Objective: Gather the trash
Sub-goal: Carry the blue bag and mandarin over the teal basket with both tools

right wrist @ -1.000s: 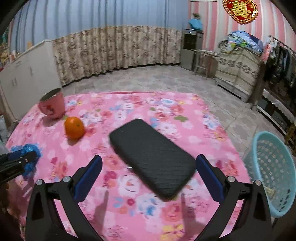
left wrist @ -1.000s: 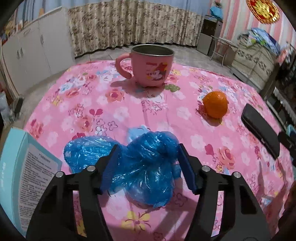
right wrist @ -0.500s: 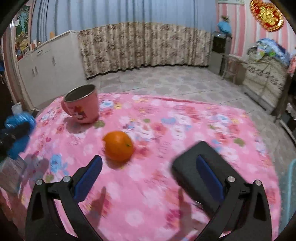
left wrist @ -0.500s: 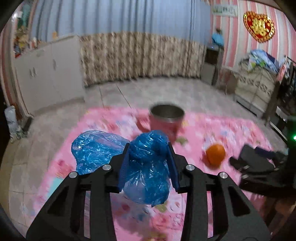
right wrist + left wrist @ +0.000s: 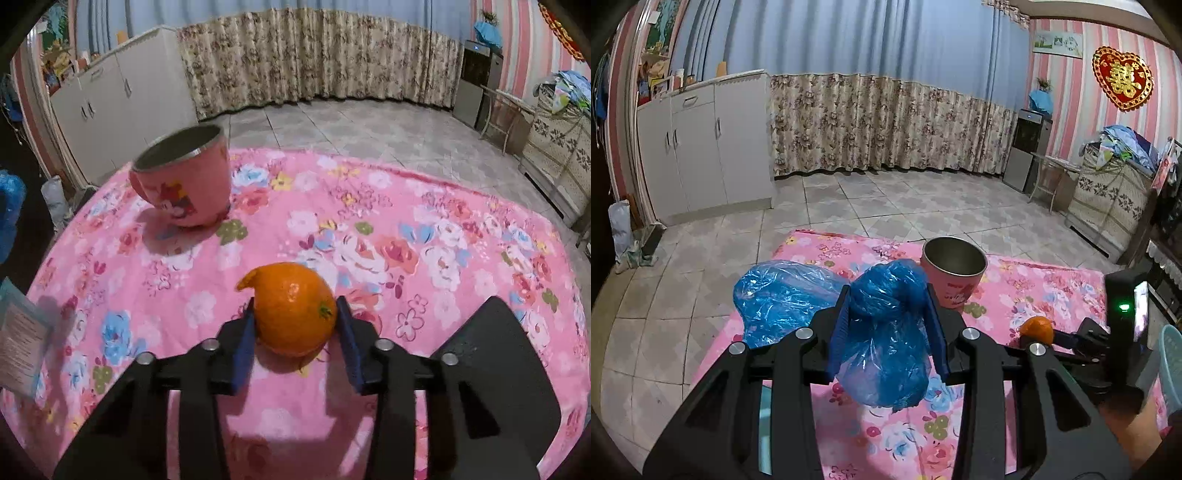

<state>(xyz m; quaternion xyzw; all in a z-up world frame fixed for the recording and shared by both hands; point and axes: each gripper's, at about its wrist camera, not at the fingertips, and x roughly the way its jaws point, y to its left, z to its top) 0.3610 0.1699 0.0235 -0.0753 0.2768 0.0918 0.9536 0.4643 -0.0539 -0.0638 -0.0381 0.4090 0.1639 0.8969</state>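
Left gripper (image 5: 888, 317) squeezes a crinkled blue plastic bag (image 5: 882, 354) aloft; right gripper (image 5: 295, 332) is closing around a peel-torn orange (image 5: 293, 308) mid-table.

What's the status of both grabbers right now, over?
Left gripper clamps crumpled blue plastic bag. Right gripper closing around orange peel shell. Nothing blocking.

Grey tiled floor (image 5: 886, 199), floral curtain (image 5: 886, 125) across the frame's middle, white cabinets (image 5: 701, 147) at left, pink striped wall (image 5: 1071, 110) upper right, perhaps wallpapered.
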